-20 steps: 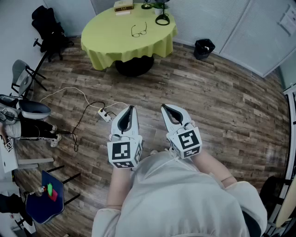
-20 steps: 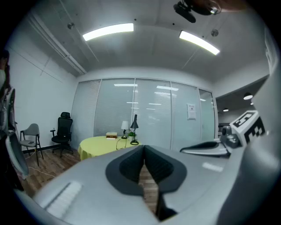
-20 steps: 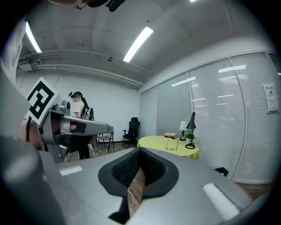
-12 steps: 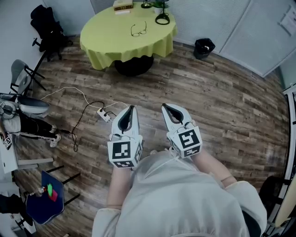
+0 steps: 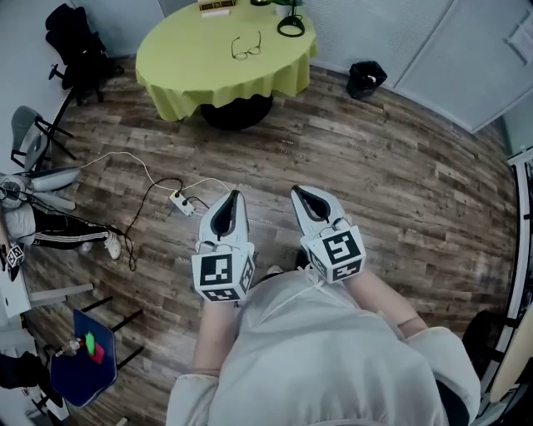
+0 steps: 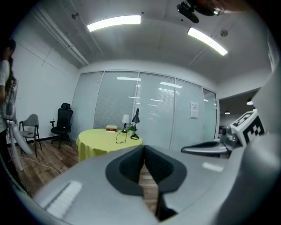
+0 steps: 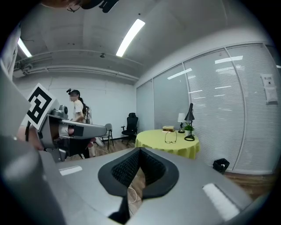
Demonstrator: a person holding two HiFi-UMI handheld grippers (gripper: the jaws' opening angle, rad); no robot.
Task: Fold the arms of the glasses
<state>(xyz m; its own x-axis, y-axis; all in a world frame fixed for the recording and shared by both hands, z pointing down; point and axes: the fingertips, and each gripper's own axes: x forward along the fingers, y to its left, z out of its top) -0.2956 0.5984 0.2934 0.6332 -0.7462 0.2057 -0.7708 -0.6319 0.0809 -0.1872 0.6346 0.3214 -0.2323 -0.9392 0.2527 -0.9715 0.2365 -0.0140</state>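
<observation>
Your left gripper [image 5: 236,196] and right gripper [image 5: 296,193] hang side by side over the wood floor [image 5: 400,166]. Both have their jaws pressed together with nothing between them. The glasses [image 5: 246,47] lie on the yellow table [image 5: 166,71], well apart from you, near a lamp [image 5: 291,27] and a book [image 5: 216,7]. Bare floor runs between you and the table. A power strip [image 5: 178,200] lies just off to your left, and a bin [image 5: 365,79] stands right of the table.
</observation>
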